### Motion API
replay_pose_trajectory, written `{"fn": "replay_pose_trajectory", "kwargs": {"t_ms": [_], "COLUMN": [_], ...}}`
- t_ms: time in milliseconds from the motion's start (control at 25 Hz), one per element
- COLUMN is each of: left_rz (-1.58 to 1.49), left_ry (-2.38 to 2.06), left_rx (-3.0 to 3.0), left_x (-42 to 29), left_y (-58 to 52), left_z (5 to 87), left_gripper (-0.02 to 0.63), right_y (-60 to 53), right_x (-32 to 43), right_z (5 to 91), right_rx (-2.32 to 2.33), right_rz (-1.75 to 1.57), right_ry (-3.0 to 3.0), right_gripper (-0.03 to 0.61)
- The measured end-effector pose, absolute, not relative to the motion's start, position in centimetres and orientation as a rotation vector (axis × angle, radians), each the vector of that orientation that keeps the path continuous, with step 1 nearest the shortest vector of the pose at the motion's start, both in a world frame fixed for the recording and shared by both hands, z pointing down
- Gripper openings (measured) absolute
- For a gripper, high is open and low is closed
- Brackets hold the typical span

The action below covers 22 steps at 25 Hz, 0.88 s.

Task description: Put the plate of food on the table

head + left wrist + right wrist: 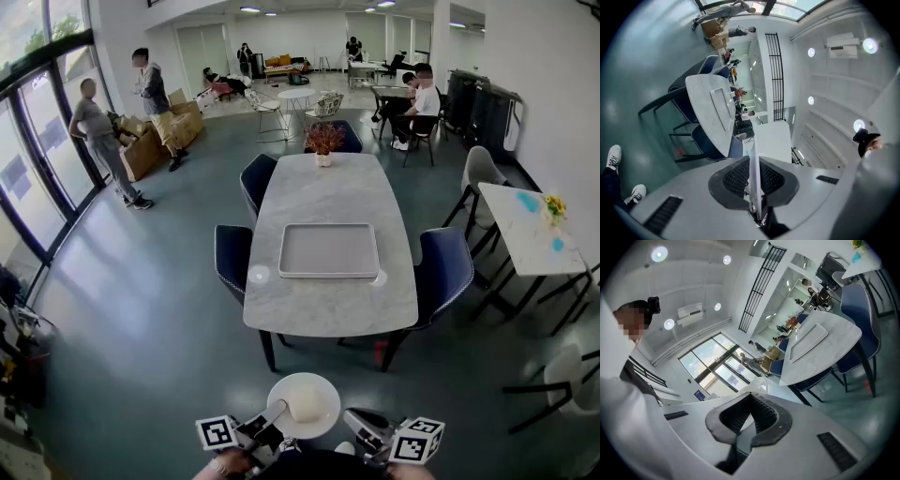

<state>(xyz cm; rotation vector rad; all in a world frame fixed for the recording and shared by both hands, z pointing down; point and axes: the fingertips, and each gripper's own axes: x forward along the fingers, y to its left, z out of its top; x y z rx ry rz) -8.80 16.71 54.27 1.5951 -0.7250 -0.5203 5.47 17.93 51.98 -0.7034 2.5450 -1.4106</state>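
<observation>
White plate [303, 405] in left tool [276, 413], right tool [352, 419], grey tray [328, 250] on table [328, 187]

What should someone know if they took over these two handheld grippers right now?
Left gripper: jaws shut on the plate rim.
Right gripper: jaws seem shut on the opposite rim.
Plate, with pale food on it, is held level above the floor, short of the table, which has a tray on it.
Done: plate is lifted.
Left: carry it to the table, set it down, release.
</observation>
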Motion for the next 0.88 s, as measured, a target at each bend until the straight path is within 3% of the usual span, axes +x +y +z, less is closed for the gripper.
{"fn": "replay_pose_trajectory", "kwargs": {"t_ms": [880], "left_rz": [-0.521], "left_ry": [-0.72], "left_rx": [1.59], "left_x": [-9.1], "left_y": [16.28], "left_z": [54.66], "left_gripper": [0.029], "right_y": [17.49], "right_x": [5.03], "right_z": [51.42], "right_rx": [-0.671], "right_rz": [-1.436], "right_ry": [2.481], "right_gripper": [0.011]}}
